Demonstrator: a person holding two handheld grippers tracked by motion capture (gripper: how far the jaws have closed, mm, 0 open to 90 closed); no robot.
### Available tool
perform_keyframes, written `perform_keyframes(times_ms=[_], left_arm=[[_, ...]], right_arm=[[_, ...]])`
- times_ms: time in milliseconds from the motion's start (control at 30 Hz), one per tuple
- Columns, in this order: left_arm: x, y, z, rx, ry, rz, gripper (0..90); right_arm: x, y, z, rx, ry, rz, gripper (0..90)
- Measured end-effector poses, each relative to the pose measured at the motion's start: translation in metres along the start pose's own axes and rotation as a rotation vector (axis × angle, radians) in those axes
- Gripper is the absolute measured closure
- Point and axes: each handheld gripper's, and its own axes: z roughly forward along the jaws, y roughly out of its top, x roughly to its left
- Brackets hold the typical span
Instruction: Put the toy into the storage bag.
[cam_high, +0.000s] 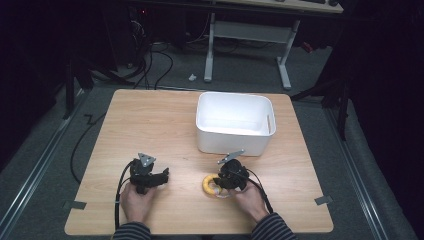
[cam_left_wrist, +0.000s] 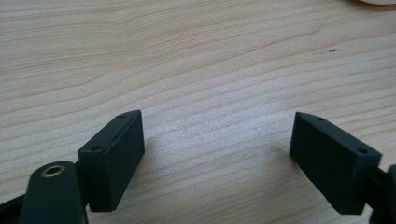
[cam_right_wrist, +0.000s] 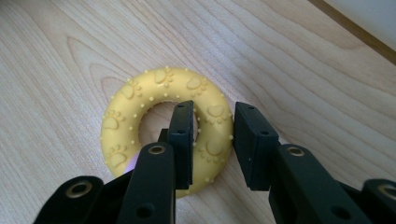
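One wooden counter carries two things: one white bin and one yellow ring. The bin stands toward the far edge, right of centre. The ring, a rubber toy stamped with paw prints and small studs, lies flat near the near edge, just in front of the bin.

Two grippers rest at the near edge, each held by one hand. The left gripper sits well left of the ring; in the left gripper view its jaws are spread wide over bare wood, with nothing between them. The right gripper is at the ring's right side; in the right gripper view its jaws straddle the ring's band, one inside the hole and one outside, closed in on the band. Whether they touch it cannot be told.
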Motion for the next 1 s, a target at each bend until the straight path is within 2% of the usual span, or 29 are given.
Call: perform_keyframes(times_ms=[400,600,1000], left_arm=[[0.0,0.0,0.0,0.0,0.0,0.0,18.3],[0.0,0.0,0.0,0.0,0.001,0.0,18.3],[0.0,0.0,0.0,0.001,0.003,0.003,18.4]], right_arm=[[0.001,0.0,-0.002,-0.013,0.001,-0.002,70.1],[-0.002,-0.001,-0.01,-0.041,0.009,0.011,70.2],[-0.012,-0.006,-0.028,-0.059,0.011,0.039,70.1]])
